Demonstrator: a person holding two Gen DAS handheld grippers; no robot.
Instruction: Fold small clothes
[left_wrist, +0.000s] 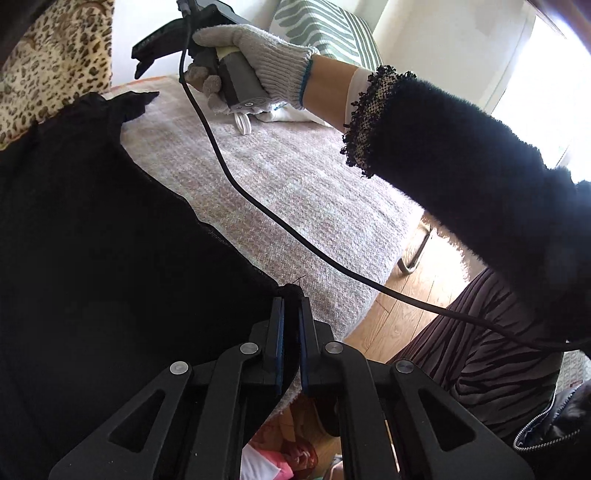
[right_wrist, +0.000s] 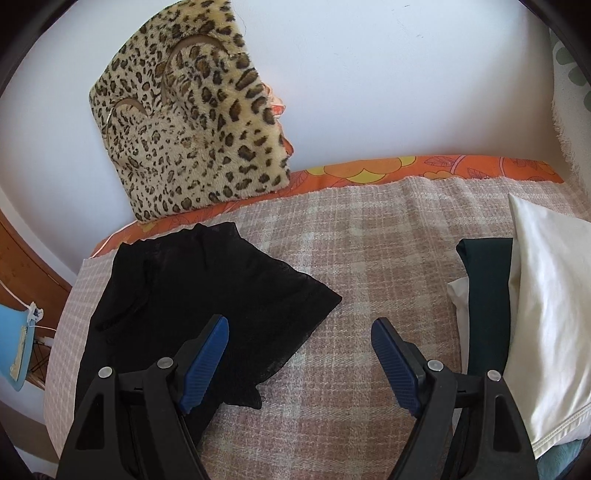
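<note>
A black sheer garment (left_wrist: 110, 240) lies spread on the pink plaid blanket (left_wrist: 295, 192). My left gripper (left_wrist: 291, 299) is shut on a corner of its hem near the blanket's front edge. In the right wrist view the same garment (right_wrist: 207, 280) lies at the left on the blanket (right_wrist: 369, 251), one sleeve pointing right. My right gripper (right_wrist: 299, 332) is open and empty, hovering above the blanket by the garment's lower right edge. In the left wrist view the right gripper (left_wrist: 147, 55) is held up in a gloved hand (left_wrist: 255, 55) over the far end.
A leopard-print cushion (right_wrist: 192, 114) leans on the white wall. A stack of folded clothes, white (right_wrist: 550, 295) and dark green (right_wrist: 487, 295), lies at the right. A black cable (left_wrist: 258, 206) crosses the blanket. Wooden floor (left_wrist: 388, 317) lies past its edge.
</note>
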